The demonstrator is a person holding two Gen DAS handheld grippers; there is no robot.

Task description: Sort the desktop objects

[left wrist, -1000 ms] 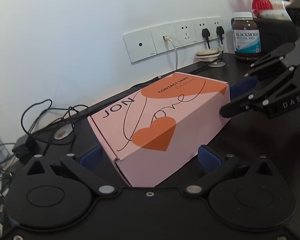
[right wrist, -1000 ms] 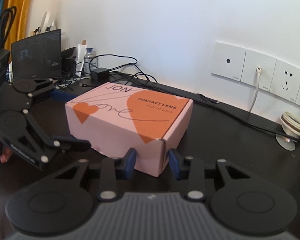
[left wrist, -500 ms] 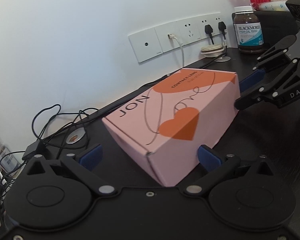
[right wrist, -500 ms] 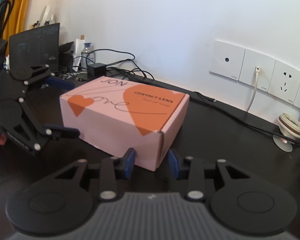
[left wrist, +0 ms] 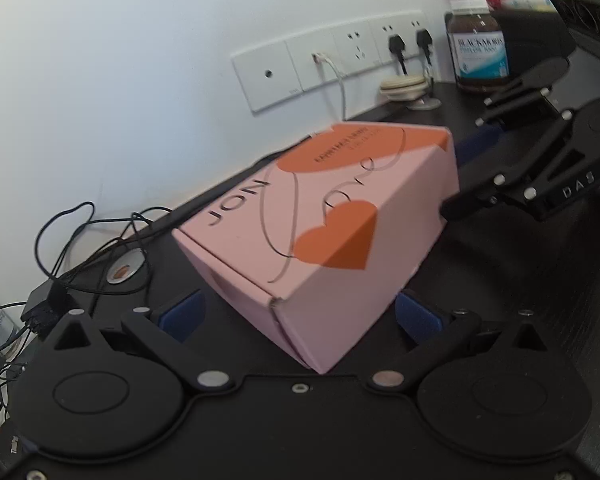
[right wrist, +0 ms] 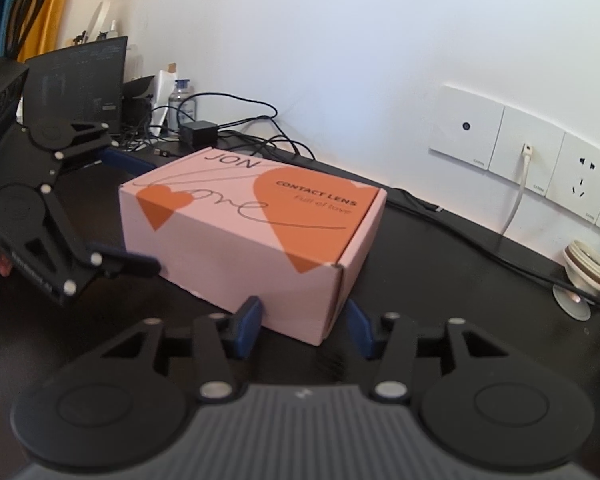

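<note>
Now my left tongs (left wrist: 300, 316) stand wide apart, a blue pad on either side of the near corner of the pink box (left wrist: 324, 216), not touching it as far as I can tell. My right tongs (right wrist: 302, 322) are parted too, wider than a second ago, and bracket the opposite corner of the pink box (right wrist: 256, 236). Over that second the box has turned between my tongs and its near end seems tilted up from the table (right wrist: 440, 280), though I cannot tell what carries it. It lies directly ahead of both tongs, with the wall sockets (right wrist: 524, 152) and the cables (left wrist: 92, 240) beyond it. I judge I am squaring it up from both ends; where it belongs in the sorting the pictures do not settle.
</note>
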